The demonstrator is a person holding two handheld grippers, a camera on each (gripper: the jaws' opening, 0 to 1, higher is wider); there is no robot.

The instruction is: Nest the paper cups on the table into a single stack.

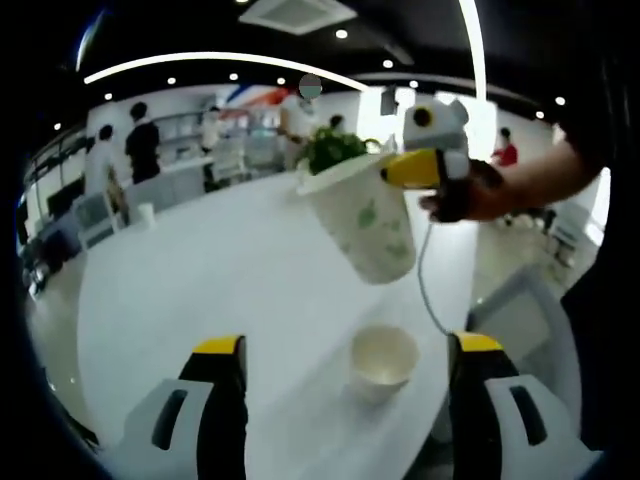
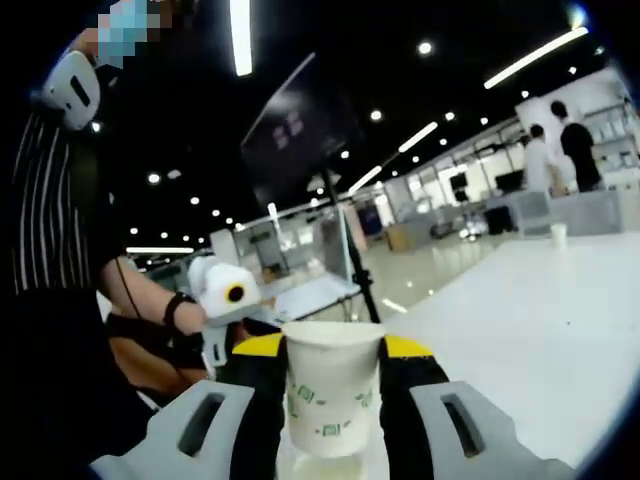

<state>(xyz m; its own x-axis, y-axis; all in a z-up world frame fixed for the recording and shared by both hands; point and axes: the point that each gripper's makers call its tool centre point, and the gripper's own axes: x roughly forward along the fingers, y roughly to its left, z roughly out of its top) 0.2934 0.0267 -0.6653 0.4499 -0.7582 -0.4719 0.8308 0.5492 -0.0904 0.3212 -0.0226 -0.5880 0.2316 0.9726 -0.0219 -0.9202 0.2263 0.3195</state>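
Paper cup [image 2: 330,395] pinched betw right gripper [image 2: 331,400] jaws, held tilted above table [image 1: 220,280] to line up over second cup [image 1: 383,360] standing below. Left gripper [image 1: 345,360] jaws spread, flanking second cup, prob. to steady it.

Dark ceiling [image 1: 200,25] — bright strip lights [image 1: 225,60]

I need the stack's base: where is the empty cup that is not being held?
In the left gripper view, the empty paper cup stands upright on the white table, between the left gripper's open jaws, below the printed cup held by the right gripper.
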